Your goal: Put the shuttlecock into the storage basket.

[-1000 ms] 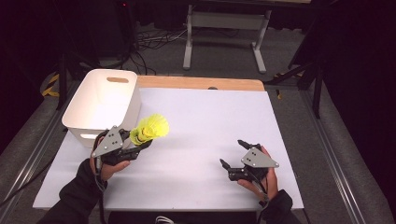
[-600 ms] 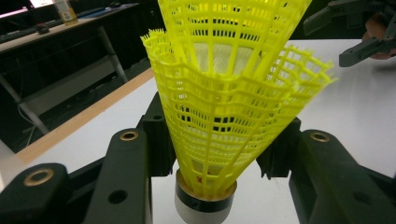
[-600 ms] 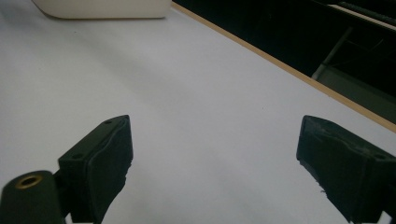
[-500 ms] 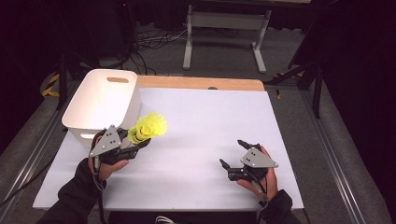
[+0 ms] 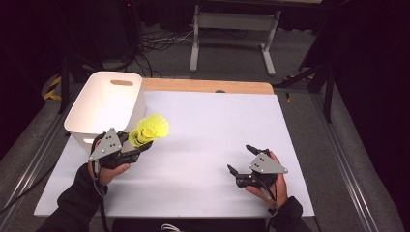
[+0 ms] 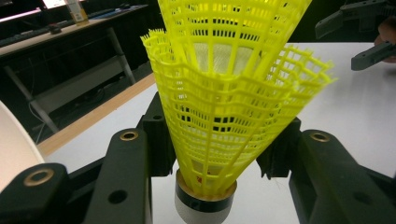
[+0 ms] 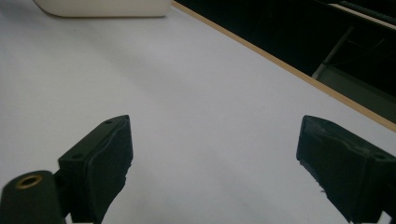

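Between the two black jaws of the left claw (image 6: 212, 158) sit two yellow shuttlecocks (image 6: 229, 93), one stacked inside the other. The jaws squeeze the net skirt from both sides, just above the grey-and-black tip. From the high view, the shuttlecocks (image 5: 149, 130) are held up over the white table (image 5: 212, 125), just beside the white bin (image 5: 104, 104). The left claw (image 5: 138, 150) points them up and away from the person. The right claw (image 5: 239, 162) rests low over the table, well apart, with its jaws wide and nothing in them.
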`<action>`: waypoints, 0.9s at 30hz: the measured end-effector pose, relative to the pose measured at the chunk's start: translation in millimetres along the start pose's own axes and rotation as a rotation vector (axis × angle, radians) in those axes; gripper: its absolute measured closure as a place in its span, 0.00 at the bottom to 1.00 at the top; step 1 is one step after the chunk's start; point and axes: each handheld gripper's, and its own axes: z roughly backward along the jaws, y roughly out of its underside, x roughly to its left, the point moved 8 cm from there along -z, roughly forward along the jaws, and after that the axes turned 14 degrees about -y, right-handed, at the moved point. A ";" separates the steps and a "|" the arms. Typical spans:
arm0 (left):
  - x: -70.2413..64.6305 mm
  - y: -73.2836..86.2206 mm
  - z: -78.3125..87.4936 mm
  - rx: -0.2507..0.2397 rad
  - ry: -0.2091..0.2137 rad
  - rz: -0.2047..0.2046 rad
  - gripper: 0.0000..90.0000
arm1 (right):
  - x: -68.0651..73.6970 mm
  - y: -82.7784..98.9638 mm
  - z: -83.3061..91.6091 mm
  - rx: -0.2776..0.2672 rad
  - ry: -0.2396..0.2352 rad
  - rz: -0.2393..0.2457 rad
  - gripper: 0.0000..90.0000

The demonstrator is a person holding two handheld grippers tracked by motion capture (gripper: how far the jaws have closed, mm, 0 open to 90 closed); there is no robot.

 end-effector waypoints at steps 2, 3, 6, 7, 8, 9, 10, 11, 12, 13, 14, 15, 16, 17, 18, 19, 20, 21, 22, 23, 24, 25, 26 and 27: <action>0.6 -0.2 0.2 -0.001 -0.003 0.001 0.62 | 0.0 0.1 -0.1 0.000 0.000 0.000 0.13; 1.0 -0.3 0.2 -0.004 -0.005 0.001 0.62 | 0.1 0.1 -0.2 0.002 0.000 0.001 0.13; 3.0 -0.5 1.3 -0.004 -0.008 -0.001 0.62 | 0.3 -0.1 -0.1 0.001 -0.001 0.002 0.13; 3.0 -0.7 1.5 -0.005 -0.007 0.006 0.62 | 0.1 -0.1 0.1 0.000 0.000 0.000 0.13; 4.1 -1.0 2.2 -0.006 -0.010 0.009 0.62 | 0.0 0.0 0.0 0.000 0.000 0.000 0.13; 5.3 -1.3 2.6 -0.009 -0.014 0.006 0.62 | 0.0 0.1 0.0 0.001 0.001 0.000 0.13; 5.6 -1.5 2.8 -0.010 -0.016 0.011 0.62 | 0.0 0.0 0.0 0.000 0.001 0.000 0.13; 6.3 -1.6 3.4 -0.009 -0.016 0.010 0.62 | 0.1 -0.1 0.0 0.000 0.001 0.000 0.13; 6.9 -1.9 3.7 -0.012 -0.017 0.014 0.62 | 0.1 -0.1 -0.1 0.000 0.001 0.001 0.13; 7.8 -2.0 4.0 -0.012 -0.020 0.010 0.62 | 0.2 -0.1 -0.1 0.000 0.001 0.001 0.13; 7.6 -2.2 4.4 -0.012 -0.020 0.016 0.62 | 0.2 -0.1 -0.1 0.000 0.000 0.000 0.13; 8.2 -2.6 4.8 -0.015 -0.021 0.017 0.62 | 0.1 -0.1 -0.1 0.001 0.001 0.001 0.13; 8.2 -2.6 4.8 -0.015 -0.021 0.017 0.62 | 0.1 -0.1 -0.1 0.001 0.001 0.001 0.13; 8.5 -2.9 5.2 -0.016 -0.020 0.019 0.62 | 0.1 -0.1 -0.1 0.000 0.001 0.000 0.13; 9.9 -3.3 5.9 -0.019 -0.026 0.018 0.62 | 0.1 -0.1 -0.1 0.001 0.001 0.001 0.13; 10.2 -3.4 6.2 -0.019 -0.026 0.021 0.62 | 0.1 -0.1 -0.1 0.000 0.001 0.001 0.13; 10.2 -3.4 6.2 -0.019 -0.026 0.021 0.62 | 0.1 -0.1 -0.1 0.000 0.001 0.001 0.13; 10.7 -3.4 6.8 -0.016 -0.026 0.024 0.62 | 0.0 -0.1 -0.1 0.000 0.002 0.000 0.13; 11.1 -3.6 7.0 -0.018 -0.028 0.024 0.62 | 0.0 -0.1 -0.2 -0.001 0.001 -0.001 0.13; 12.0 -3.7 7.4 -0.018 -0.030 0.017 0.62 | 0.0 0.0 -0.3 0.001 0.002 -0.001 0.13; 12.1 -3.8 7.3 -0.020 -0.031 0.020 0.62 | 0.1 -0.1 -0.3 0.001 0.001 0.000 0.13; 12.5 -3.8 7.6 -0.020 -0.032 0.022 0.62 | 0.1 -0.3 -0.1 -0.001 0.002 0.001 0.13; 12.8 -3.9 7.9 -0.021 -0.032 0.025 0.62 | 0.0 -0.2 -0.1 -0.001 0.002 -0.001 0.13; 12.9 -4.4 8.1 -0.024 -0.034 0.028 0.62 | -0.2 0.0 -0.1 0.000 0.003 -0.001 0.13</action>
